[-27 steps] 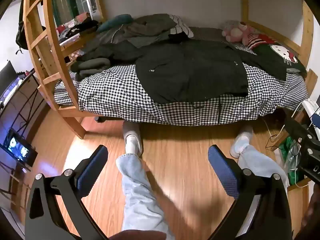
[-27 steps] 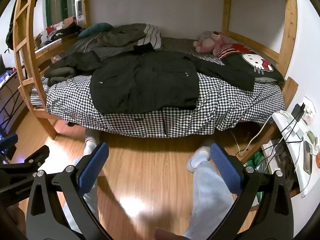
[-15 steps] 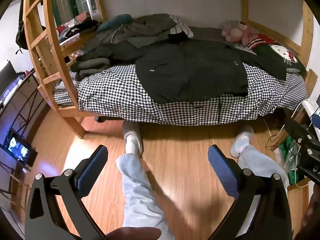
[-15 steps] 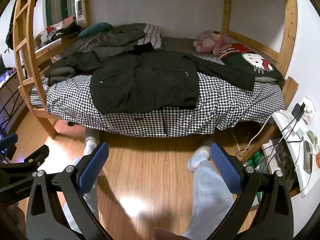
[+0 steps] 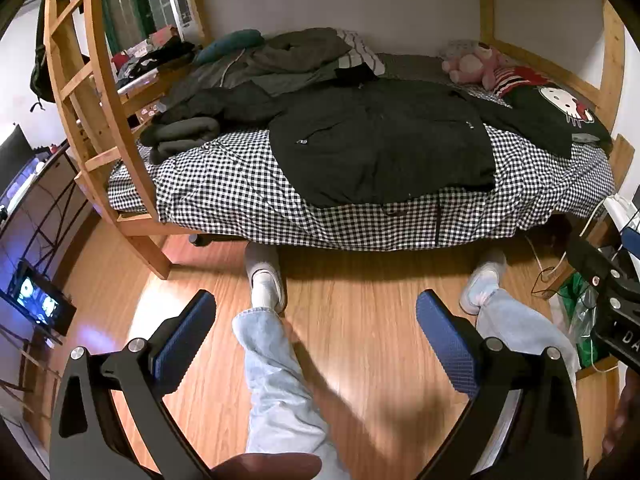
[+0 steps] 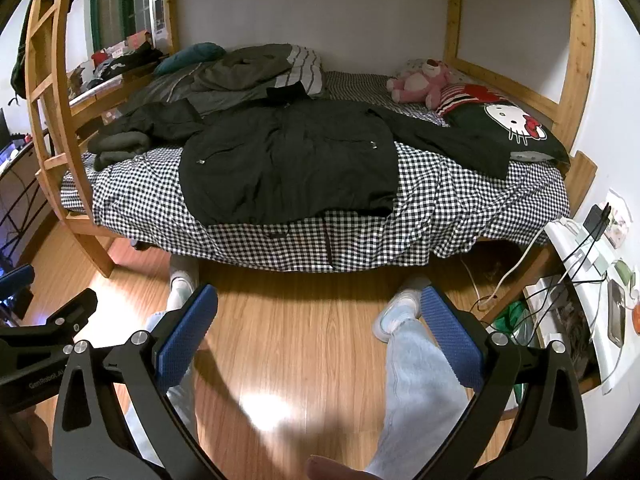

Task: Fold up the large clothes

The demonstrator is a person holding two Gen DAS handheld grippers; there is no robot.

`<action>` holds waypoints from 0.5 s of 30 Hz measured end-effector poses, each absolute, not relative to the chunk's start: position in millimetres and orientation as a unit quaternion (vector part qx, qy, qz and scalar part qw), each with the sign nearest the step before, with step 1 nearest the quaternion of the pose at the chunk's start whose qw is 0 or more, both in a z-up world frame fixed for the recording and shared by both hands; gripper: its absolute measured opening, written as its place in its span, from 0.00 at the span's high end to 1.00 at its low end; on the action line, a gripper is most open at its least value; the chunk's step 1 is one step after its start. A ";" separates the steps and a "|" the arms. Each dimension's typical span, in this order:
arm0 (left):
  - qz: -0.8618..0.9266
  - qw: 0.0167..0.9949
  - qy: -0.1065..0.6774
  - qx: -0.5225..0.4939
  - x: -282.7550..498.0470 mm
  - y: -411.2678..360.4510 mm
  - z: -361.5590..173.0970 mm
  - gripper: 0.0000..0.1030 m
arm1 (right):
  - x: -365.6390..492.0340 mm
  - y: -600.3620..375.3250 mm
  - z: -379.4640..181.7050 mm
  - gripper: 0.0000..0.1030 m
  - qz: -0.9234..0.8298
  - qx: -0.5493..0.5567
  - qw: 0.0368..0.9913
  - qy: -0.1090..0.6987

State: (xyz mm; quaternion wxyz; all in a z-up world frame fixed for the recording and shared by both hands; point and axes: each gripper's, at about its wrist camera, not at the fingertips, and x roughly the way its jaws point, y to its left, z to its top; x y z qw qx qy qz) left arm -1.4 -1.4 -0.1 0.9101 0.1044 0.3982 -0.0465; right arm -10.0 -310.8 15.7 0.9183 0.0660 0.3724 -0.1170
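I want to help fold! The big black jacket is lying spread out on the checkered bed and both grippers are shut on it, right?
Not quite. The black jacket does lie spread on the checkered bed, but both wrist views show the left gripper and right gripper open, over the floor, touching nothing.

No visible change: left claw (image 5: 316, 312), right claw (image 6: 320, 306), jacket (image 5: 380, 140) unmoved.

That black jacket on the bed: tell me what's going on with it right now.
Nothing has hold of it yet. The black jacket lies spread flat, front up, on the checkered bedspread, its hem at the bed's near edge. A person in light jeans stands facing the bed, holding the left gripper and right gripper open over the wooden floor, short of the bed. Folding has not begun.
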 end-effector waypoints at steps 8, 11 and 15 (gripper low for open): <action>-0.047 0.910 0.399 0.105 -2.9 -0.4 0.2 0.04 | -10.1 -311.1 14.8 0.03 -0.117 0.068 0.918 0.374; -0.048 0.909 0.401 0.105 -2.0 -0.2 -1.8 0.04 | -8.9 -311.4 14.0 0.03 -0.117 0.069 0.917 0.375; -0.048 0.908 0.402 0.107 -0.7 -0.9 -3.7 0.04 | -7.4 -312.4 12.7 0.03 -0.119 0.070 0.916 0.376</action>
